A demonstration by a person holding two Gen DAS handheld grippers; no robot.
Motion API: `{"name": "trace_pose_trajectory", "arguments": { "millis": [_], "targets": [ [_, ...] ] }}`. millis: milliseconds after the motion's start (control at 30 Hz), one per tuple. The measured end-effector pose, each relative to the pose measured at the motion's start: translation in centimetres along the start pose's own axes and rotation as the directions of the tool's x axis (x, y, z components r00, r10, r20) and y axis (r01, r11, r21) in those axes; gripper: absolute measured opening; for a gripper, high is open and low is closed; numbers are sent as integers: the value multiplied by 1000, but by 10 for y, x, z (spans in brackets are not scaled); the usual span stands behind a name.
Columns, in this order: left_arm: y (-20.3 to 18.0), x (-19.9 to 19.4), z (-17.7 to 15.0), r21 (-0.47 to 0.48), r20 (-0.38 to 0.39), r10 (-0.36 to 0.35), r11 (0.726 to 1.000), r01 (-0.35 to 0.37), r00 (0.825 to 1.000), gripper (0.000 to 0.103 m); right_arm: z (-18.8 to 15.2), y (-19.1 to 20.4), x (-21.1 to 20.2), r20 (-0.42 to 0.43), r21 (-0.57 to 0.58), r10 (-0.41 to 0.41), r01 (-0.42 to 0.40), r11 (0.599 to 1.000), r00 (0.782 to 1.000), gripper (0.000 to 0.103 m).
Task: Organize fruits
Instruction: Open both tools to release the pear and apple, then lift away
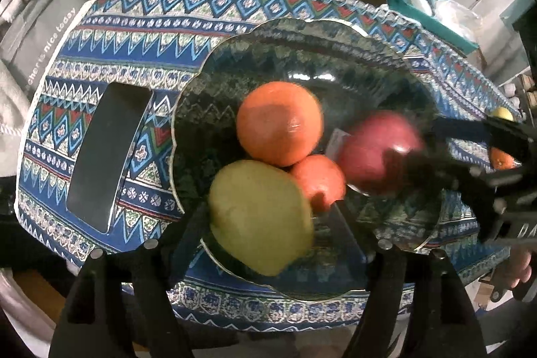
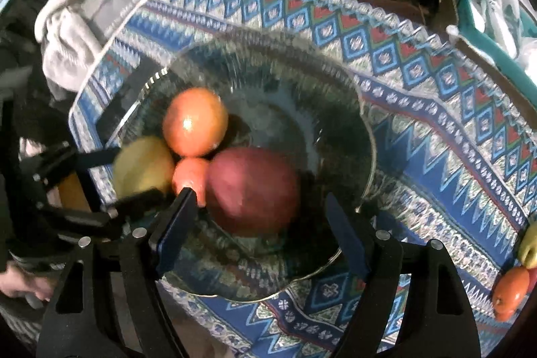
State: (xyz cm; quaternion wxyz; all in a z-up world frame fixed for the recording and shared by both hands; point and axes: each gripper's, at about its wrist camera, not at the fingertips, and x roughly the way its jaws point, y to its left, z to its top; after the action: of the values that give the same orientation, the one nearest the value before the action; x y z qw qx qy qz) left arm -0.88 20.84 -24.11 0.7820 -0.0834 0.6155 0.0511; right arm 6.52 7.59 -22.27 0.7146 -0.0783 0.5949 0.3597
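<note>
We have both grippers over the glass bowl (image 1: 302, 32), which sits on the patterned cloth (image 1: 141, 32). Four fruits already lie in it, packed together: a big orange (image 1: 280, 123), a small orange fruit (image 1: 319, 182), a red apple (image 2: 253, 190) and a yellow-green fruit (image 1: 260, 217).

Our left gripper (image 1: 268, 240) has its fingers spread on either side of the yellow-green fruit, and we cannot tell whether the pads press it. Our right gripper (image 2: 258, 227) stands wide open around the red apple, with a clear gap on the right side, so it holds nothing.

More fruit waits at the cloth's edge: an orange one (image 2: 510, 292) and a yellow one (image 2: 530, 249) just beside it.

The risks, as we judge them:
- The fruits touch, so nudging one could roll the others.
- The two grippers are close, and their fingers could collide.
- A finger knocking the glass rim could shift the bowl.
- A black phone-like slab (image 1: 107, 156) lies just beside the bowl.
</note>
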Motion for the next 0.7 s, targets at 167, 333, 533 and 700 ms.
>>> {"name": "trace_pose_trajectory", "arguments": {
  "millis": [167, 333, 533, 700],
  "targets": [
    [-13, -14, 1, 43, 37, 0, 999, -2, 999, 79, 3, 1, -26, 59, -9, -17, 18, 1000, 998, 80],
    [-29, -32, 4, 61, 81, -41, 997, 36, 996, 79, -1, 1, -58, 120, -23, -62, 65, 998, 991, 80],
    [-53, -58, 9, 93, 148, -87, 993, 74, 985, 80, -7, -2, -96, 196, -16, -102, 107, 994, 975, 80],
    [-71, -74, 9, 133, 190, -97, 988, 73, 977, 81, -18, -12, -120, 226, 9, -98, 98, 995, 969, 80]
  ]
}}
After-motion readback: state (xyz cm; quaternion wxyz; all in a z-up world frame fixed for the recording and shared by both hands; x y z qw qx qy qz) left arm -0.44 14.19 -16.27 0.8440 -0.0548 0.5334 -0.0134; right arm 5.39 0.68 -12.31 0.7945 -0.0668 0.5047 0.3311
